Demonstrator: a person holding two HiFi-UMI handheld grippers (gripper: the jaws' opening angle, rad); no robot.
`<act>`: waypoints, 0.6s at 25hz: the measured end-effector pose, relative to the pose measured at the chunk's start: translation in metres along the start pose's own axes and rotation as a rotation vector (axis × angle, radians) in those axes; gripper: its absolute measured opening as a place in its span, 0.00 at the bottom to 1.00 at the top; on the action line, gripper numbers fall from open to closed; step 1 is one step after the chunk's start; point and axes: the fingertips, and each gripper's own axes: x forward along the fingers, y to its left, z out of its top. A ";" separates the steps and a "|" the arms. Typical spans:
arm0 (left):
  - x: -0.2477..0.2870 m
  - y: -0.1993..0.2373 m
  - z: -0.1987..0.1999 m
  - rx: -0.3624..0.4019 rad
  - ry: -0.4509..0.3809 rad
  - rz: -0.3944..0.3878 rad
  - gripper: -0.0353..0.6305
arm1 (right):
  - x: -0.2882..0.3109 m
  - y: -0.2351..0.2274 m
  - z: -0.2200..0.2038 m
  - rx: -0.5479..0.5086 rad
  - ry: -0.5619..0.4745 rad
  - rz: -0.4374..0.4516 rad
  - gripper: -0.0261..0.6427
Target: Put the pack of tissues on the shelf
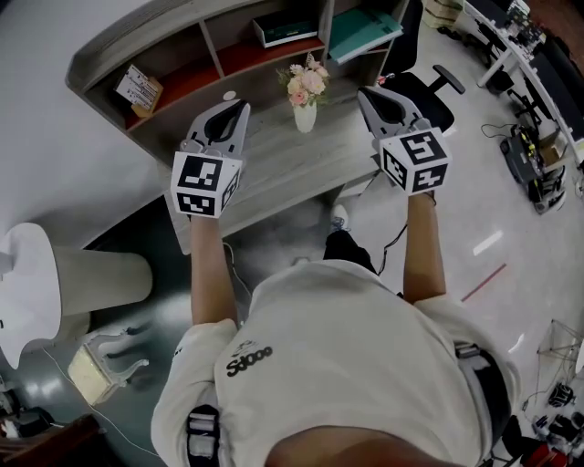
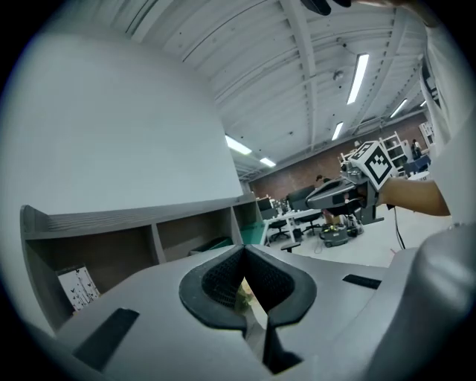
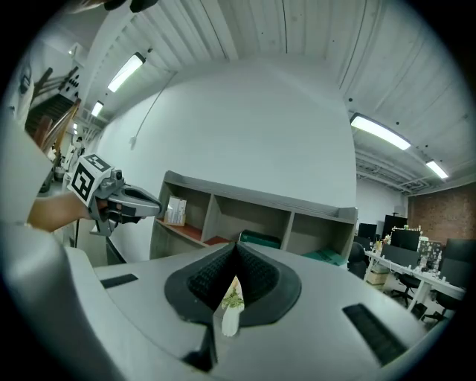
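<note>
The pack of tissues [image 1: 139,89] is a small printed packet leaning in the left compartment of the grey shelf [image 1: 119,46] on the desk; it also shows in the left gripper view [image 2: 78,286] and the right gripper view [image 3: 175,210]. My left gripper [image 1: 230,97] hovers over the desk, just right of that compartment, shut and empty [image 2: 244,253]. My right gripper [image 1: 367,91] is held level with it over the desk's right end, also shut with nothing in it [image 3: 236,249].
A white vase of pink flowers [image 1: 305,91] stands on the grey desk [image 1: 274,155] between the grippers. A dark green box [image 1: 285,27] and a teal folder [image 1: 363,32] fill the other compartments. A black office chair [image 1: 429,91] is at the right.
</note>
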 end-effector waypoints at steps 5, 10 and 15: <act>-0.005 0.001 0.010 0.012 -0.023 0.007 0.08 | -0.002 0.005 0.008 -0.037 -0.004 0.009 0.03; -0.005 0.000 0.016 0.014 -0.034 0.008 0.08 | -0.001 0.008 0.009 -0.079 0.005 0.006 0.03; -0.001 -0.001 0.014 0.013 -0.032 0.008 0.08 | 0.001 0.010 0.012 -0.092 -0.002 0.016 0.03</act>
